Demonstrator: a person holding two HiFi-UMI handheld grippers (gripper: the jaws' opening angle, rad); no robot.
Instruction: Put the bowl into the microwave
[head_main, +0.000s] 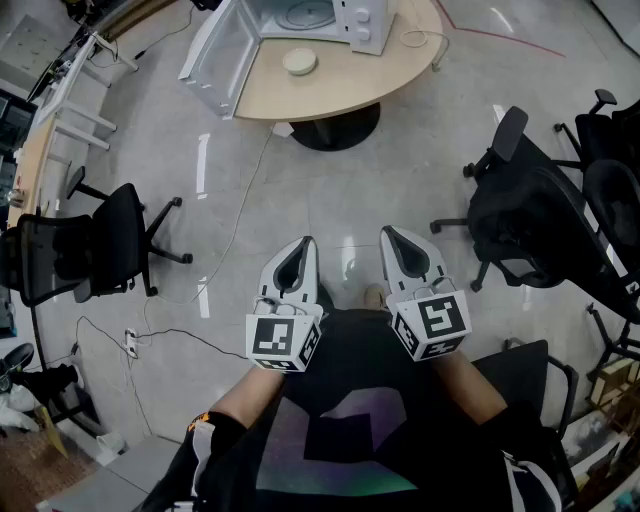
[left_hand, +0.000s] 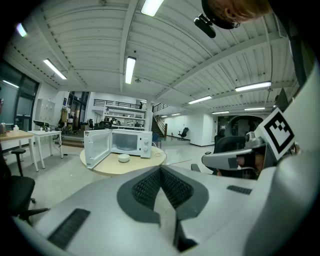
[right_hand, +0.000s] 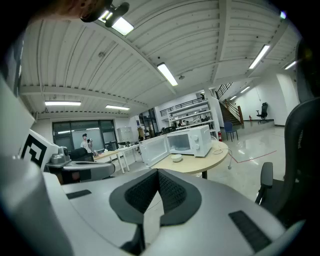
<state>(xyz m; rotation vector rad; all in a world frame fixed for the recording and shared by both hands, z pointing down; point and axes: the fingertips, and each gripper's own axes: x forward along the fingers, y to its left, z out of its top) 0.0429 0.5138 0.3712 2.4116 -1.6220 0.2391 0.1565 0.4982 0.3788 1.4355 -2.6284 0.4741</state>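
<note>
Left tool (head_main: 303, 243), right tool (head_main: 390, 233): both empty, jaws pressed together, well apart from microwave (head_main: 362, 25). Bowl (head_main: 300, 62) on table (head_main: 350, 82), just before open microwave. Advice: walk near first, open one tool wide, grip bowl rim, keep level.

**Gripper faces open microwave across hall.** The left gripper (left_hand: 160, 170) points across an open hall, its two jaws pressed together with nothing between them. Well beyond their tips, a white microwave (left_hand: 131, 142) stands on a round wooden desk (left_hand: 138, 164), its door (left_hand: 96, 147) swung wide to the left. A small pale bowl (left_hand: 123, 158) sits on the desk just in front of the oven's opening. At right, the right gripper (left_hand: 207, 160) is alongside, its marker cube (left_hand: 277, 129) raised. Strip lights (left_hand: 130, 70) line the ceiling.
</note>
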